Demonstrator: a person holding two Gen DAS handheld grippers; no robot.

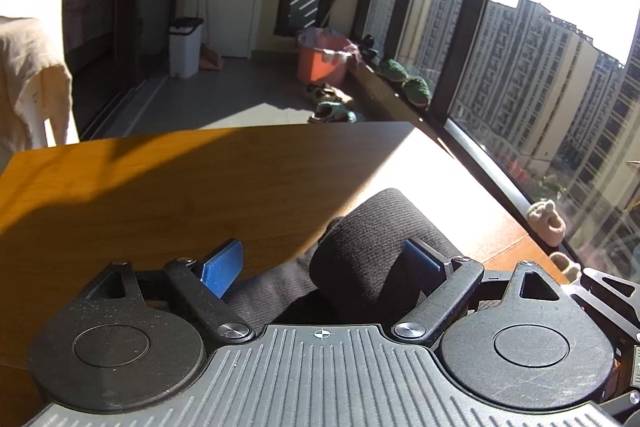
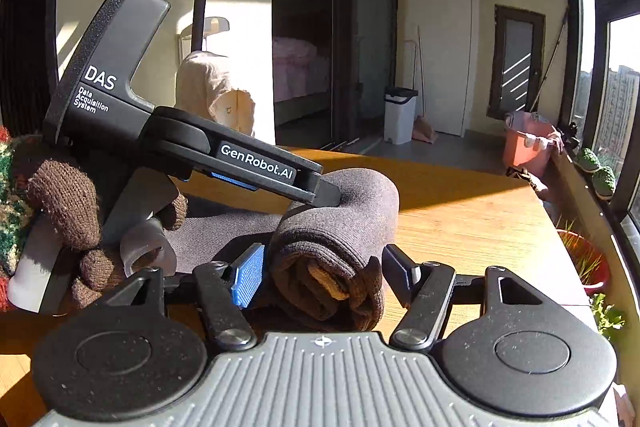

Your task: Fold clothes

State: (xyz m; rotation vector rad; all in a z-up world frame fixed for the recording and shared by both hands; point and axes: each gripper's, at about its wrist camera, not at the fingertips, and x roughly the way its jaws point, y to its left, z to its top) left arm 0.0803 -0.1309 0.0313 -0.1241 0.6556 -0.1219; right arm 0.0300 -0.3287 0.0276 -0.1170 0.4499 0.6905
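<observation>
The roll (image 2: 336, 247) of dark cloth lies on the table (image 2: 460, 223), low in the middle of the frame; its long way runs away from my right gripper (image 2: 324, 277), whose jaws stand wide around its near end, not pinching; my left gripper (image 1: 332, 263) is wide too, with the roll inside; only the right view shows the rolled end and a gloved hand (image 2: 76, 223), at left.

The rolled dark ribbed garment (image 1: 376, 247) on the sunlit wooden table (image 1: 160, 187) is seen close by both wrist cameras, window-side from the left, room-side from the right.
</observation>
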